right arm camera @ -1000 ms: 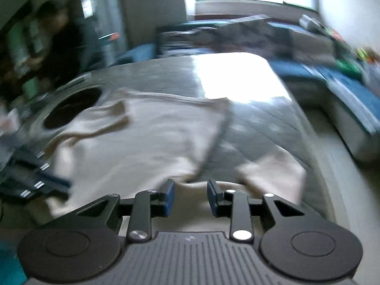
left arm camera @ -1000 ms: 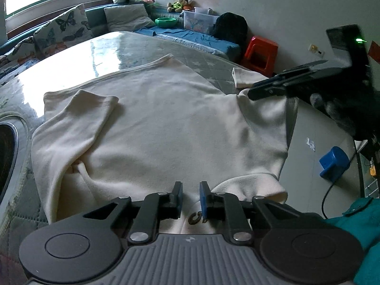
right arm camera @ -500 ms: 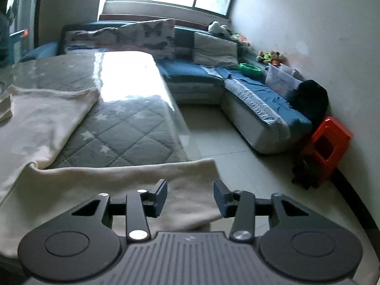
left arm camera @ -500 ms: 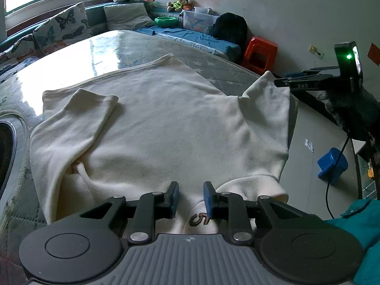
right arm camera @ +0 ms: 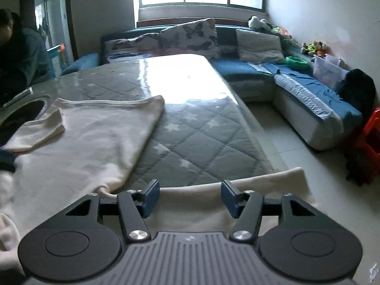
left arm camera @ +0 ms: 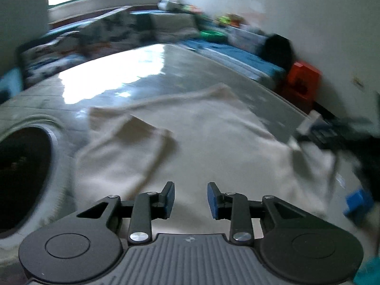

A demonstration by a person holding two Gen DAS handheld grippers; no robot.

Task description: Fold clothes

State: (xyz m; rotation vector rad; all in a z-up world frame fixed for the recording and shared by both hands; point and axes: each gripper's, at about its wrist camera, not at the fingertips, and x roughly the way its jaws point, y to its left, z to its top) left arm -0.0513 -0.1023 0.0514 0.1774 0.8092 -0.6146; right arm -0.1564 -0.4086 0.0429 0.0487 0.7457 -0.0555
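Observation:
A cream long-sleeved top (left arm camera: 201, 137) lies spread on the quilted grey table (left arm camera: 147, 71), with one sleeve (left arm camera: 128, 147) folded over its body. My left gripper (left arm camera: 190, 198) is open and empty, just above the near part of the top. In the right wrist view the top (right arm camera: 90, 142) lies at the left and its other sleeve (right arm camera: 237, 187) stretches along the table's near edge. My right gripper (right arm camera: 190, 197) is open, its jaws apart over that sleeve, gripping nothing. The left wrist view is blurred.
A round dark opening (left arm camera: 21, 175) is set in the table at the left. A blue corner sofa (right arm camera: 296, 87) with cushions runs along the far side and right wall. A red stool (right arm camera: 370, 140) stands on the tiled floor. A person (right arm camera: 16, 59) sits at the far left.
My left gripper has opened and let go of the top's near edge, and has swung left. My right gripper has opened wider over the stretched sleeve.

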